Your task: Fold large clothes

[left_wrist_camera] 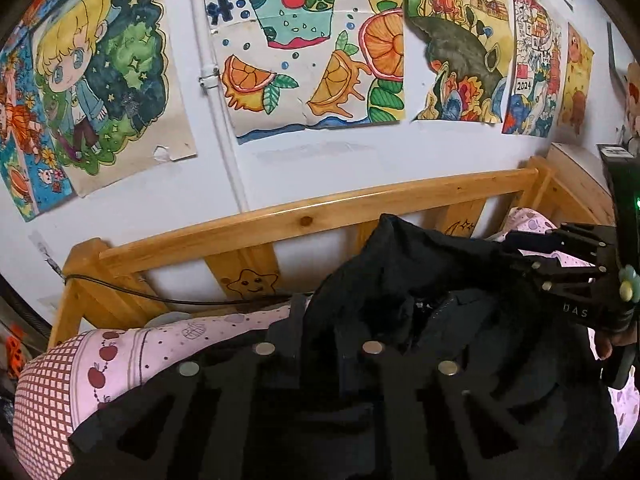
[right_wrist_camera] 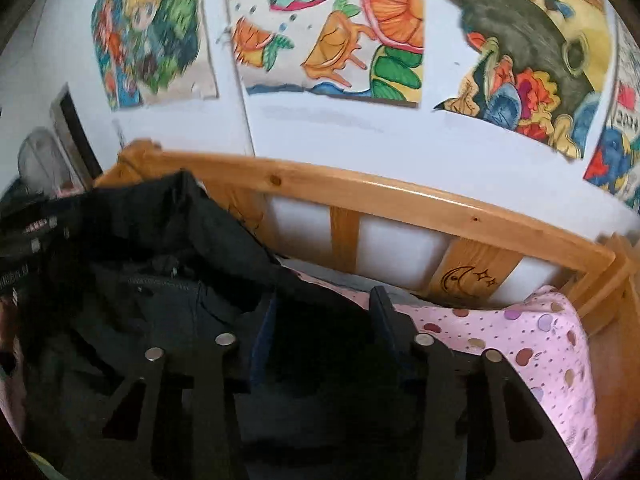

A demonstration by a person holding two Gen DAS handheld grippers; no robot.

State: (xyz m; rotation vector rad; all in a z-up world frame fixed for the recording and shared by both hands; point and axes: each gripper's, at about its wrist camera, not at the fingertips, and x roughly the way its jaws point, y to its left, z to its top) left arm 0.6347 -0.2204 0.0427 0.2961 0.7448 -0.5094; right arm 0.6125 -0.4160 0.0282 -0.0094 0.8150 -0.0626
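Both tongs (left_wrist_camera: 320, 320) (right_wrist_camera: 324, 312) gripping black jacket (left_wrist_camera: 420, 280).

Hidden claw tips and blurred edges

The left claw (left_wrist_camera: 320, 320) has its fingertips lost against the black jacket (left_wrist_camera: 400, 280), so its opening cannot be told. The jacket also covers the gap of the right claw (right_wrist_camera: 324, 320). The far-left poster (right_wrist_camera: 148, 36) is motion-blurred, and the near bedsheet (left_wrist_camera: 120, 360) is cut off by the edge.

A black jacket (left_wrist_camera: 400, 304) lies bunched on the pink bedsheet (left_wrist_camera: 132, 356) before the wooden bed rail (left_wrist_camera: 304, 212). The right gripper (left_wrist_camera: 516, 244) reaches in from the right, its tips against the fabric. Colourful drawings (left_wrist_camera: 304, 44) cover the wall.
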